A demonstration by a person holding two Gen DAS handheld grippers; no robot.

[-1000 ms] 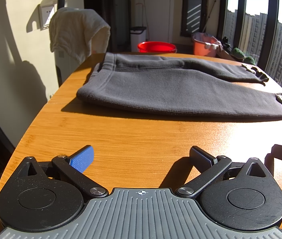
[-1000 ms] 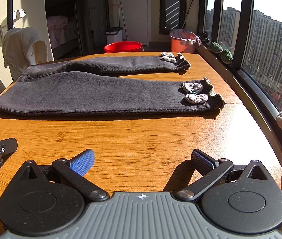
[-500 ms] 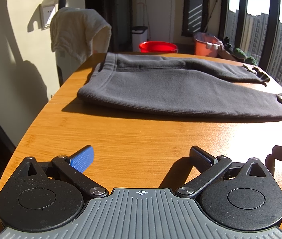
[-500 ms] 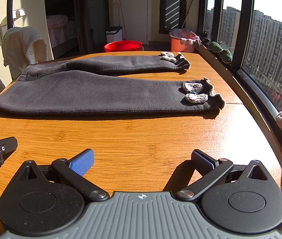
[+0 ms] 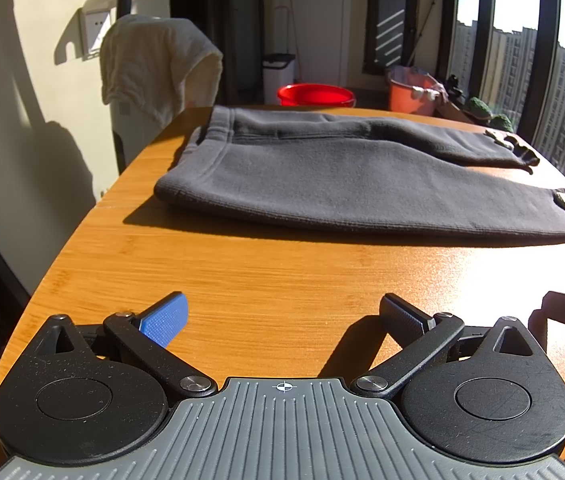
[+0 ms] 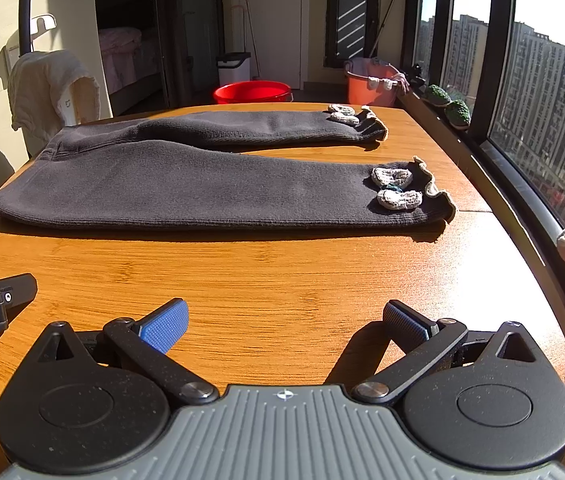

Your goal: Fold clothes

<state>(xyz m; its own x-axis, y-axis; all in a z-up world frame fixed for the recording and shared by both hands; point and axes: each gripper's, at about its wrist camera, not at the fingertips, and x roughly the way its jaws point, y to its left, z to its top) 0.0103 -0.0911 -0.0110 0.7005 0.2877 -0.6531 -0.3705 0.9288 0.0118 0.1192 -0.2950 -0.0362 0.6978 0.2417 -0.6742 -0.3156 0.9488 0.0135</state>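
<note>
**Grey trousers laid flat, both grippers empty**

Dark grey trousers (image 6: pixel 210 188) lie flat across the middle of the frame on a wooden table (image 6: pixel 282 272), cuffs toward the right. The left gripper (image 5: pixel 282 320) and right gripper (image 6: pixel 284 320) sit at the bottom, jaws spread wide, holding nothing, well short of the fabric.

Your left view's right edge clips the near cuff of the dark grey fleece trousers (image 5: pixel 362 184); the red plastic basin (image 6: pixel 253 92) sits half-hidden behind the orange wooden table (image 6: pixel 282 272).
</note>
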